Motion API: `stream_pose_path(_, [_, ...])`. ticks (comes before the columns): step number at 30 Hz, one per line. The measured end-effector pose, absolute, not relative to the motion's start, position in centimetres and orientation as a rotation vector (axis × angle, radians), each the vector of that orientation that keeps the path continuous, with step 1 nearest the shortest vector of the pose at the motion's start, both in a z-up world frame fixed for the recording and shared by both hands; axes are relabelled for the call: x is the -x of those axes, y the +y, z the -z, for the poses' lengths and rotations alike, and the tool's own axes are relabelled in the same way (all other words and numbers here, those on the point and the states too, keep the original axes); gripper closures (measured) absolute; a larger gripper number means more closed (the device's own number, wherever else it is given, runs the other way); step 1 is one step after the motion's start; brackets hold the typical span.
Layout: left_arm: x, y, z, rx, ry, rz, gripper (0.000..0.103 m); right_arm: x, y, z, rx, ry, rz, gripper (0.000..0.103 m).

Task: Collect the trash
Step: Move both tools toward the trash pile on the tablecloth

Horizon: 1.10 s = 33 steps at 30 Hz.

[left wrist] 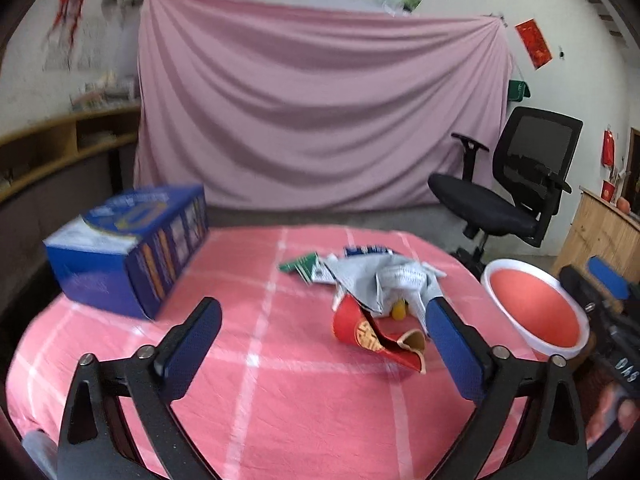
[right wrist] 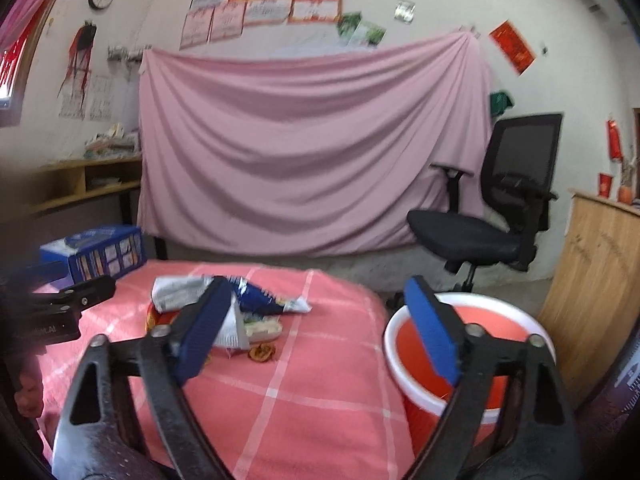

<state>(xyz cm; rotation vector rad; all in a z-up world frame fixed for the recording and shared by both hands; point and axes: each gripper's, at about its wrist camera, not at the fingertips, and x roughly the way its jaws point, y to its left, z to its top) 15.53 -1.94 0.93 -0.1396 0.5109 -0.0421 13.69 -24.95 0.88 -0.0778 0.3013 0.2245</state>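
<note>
Nothing collected yet — wrapper pile (left wrist: 376, 280) and crushed red cup (left wrist: 368, 332) mid-worktop, bucket (right wrist: 472, 360) empty; both grippers' fingers wide, holding nothing.

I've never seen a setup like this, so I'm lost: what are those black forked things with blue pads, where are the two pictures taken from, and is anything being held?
Those are two hand-held grippers; a person carries one in each hand. Each picture comes from a camera on one gripper, looking along its jaws. The first shows the left gripper, the second the right gripper. Both stand open and hold nothing. On the pink checked tablecloth lie a crushed red cup, crumpled wrappers and a blue box. A red bucket with a white rim stands beside the table, probably for the trash.
</note>
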Motion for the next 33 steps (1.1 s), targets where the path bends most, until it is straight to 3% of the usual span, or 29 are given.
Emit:
stream_pose_path(4, [-17.3,-2.6,-0.4,0.158,0.626,0.057,0.033,-16.7,-24.4,0.7,0.093,0.455,-0.291,0.020])
stream_pose_path(5, [-17.7,-2.8,-0.1,0.166,0.659,0.063,0.035,-17.3,-24.2,1.0,0.097,0.486,-0.306,0.025])
stream_pose_path(11, [-19.3,-3.1,0.6,0.205,0.805,0.084,0.054,-20.0,-22.8,3.0,0.141,0.667,-0.396,0.040])
stream_pose_path(14, [-20.0,-3.1,1.0,0.234,0.859,0.105,0.070,-21.0,-22.1,3.9,0.164,0.737,-0.427,0.043])
stream_pose_path(24, [-20.6,-1.7,1.2,0.339,0.900,0.152,0.072,-23.8,-20.8,5.2,0.198,0.860,-0.470,0.044])
stream_pose_path(27, [-21.0,-1.2,1.1,0.361,0.900,0.149,0.072,-24.6,-20.0,6.0,0.223,0.902,-0.491,0.056])
stream_pose_path(29, [-21.1,-1.2,0.9,0.359,0.898,0.146,0.072,-24.7,-19.7,6.4,0.236,0.921,-0.495,0.055])
stream_pose_path(33, [-21.4,-1.2,0.9,0.354,0.913,0.159,0.092,-24.2,-20.0,6.1,0.231,0.899,-0.492,0.056])
